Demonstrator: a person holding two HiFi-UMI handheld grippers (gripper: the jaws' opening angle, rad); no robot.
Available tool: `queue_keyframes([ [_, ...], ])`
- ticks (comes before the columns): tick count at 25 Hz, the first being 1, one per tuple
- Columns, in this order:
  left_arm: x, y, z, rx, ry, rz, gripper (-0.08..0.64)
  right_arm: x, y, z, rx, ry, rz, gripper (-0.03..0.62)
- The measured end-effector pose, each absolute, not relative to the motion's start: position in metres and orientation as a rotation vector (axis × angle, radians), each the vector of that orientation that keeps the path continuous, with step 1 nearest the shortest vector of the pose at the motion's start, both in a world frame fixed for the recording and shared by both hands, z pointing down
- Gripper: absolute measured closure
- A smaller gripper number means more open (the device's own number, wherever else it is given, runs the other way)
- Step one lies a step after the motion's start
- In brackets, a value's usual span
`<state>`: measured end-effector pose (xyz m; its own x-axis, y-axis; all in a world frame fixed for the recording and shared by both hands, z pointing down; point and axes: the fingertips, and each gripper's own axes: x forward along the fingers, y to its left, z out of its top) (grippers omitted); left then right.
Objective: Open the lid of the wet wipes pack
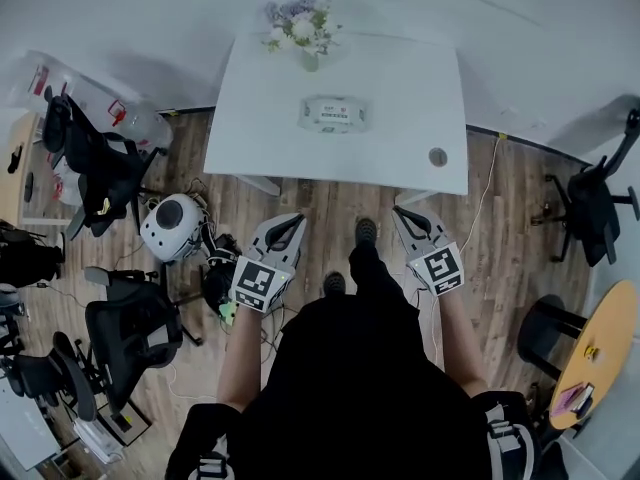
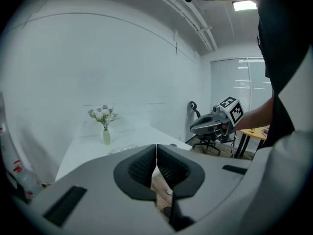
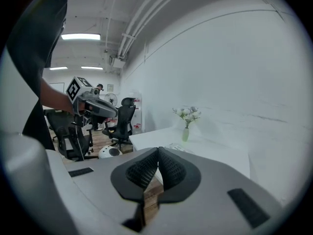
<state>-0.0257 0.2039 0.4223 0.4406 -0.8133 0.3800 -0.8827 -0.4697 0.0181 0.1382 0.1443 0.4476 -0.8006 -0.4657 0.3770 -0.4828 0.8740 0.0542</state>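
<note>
Wet wipes pack (image 1: 334,115), upper centre on the counter (image 1: 420,158), looks soft and light; we would pinch its stiffer lid (image 1: 338,112) edge; left gripper (image 1: 292,224) and right gripper (image 1: 404,215) closed, empty.

A white rectangular surface (image 1: 260,118) is standing against the pale wall on a wood-plank floor (image 1: 520,198). A flat, pale wet wipes pack (image 1: 334,114) is lying near its middle. A small pale-green vase of white and lilac flowers (image 1: 305,40) is standing upright at its far edge, and a round grey disc (image 1: 437,156) is sitting near its front right corner.
</note>
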Motion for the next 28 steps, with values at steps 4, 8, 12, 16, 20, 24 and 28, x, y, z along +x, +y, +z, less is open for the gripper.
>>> queue_keyframes([
  [4, -0.023, 0.169, 0.419, 2.455, -1.52, 0.492, 0.537, 0.134, 0.103, 0.448, 0.639, -2.676, 0.052, 0.577],
  [8, -0.019, 0.135, 0.416, 2.432, -1.56, 0.503, 0.535, 0.132, 0.066, 0.449, 0.583, -2.702, 0.028, 0.577],
  [12, -0.013, 0.102, 0.411, 2.412, -1.601, 0.51, 0.535, 0.131, 0.032, 0.448, 0.536, -2.722, 0.041, 0.575],
  [16, -0.006, 0.08, 0.41, 2.396, -1.627, 0.529, 0.535, 0.133, 0.006, 0.449, 0.514, -2.74, 0.041, 0.575],
  [20, -0.003, 0.059, 0.411, 2.384, -1.649, 0.542, 0.535, 0.131, -0.013, 0.45, 0.486, -2.762, 0.046, 0.577],
  [24, -0.001, 0.047, 0.414, 2.353, -1.673, 0.508, 0.535, 0.126, -0.024, 0.455, 0.422, -2.775, 0.025, 0.576],
  [28, -0.007, 0.038, 0.413, 2.337, -1.693, 0.49, 0.535, 0.118, -0.029, 0.455, 0.356, -2.797, 0.036, 0.575],
])
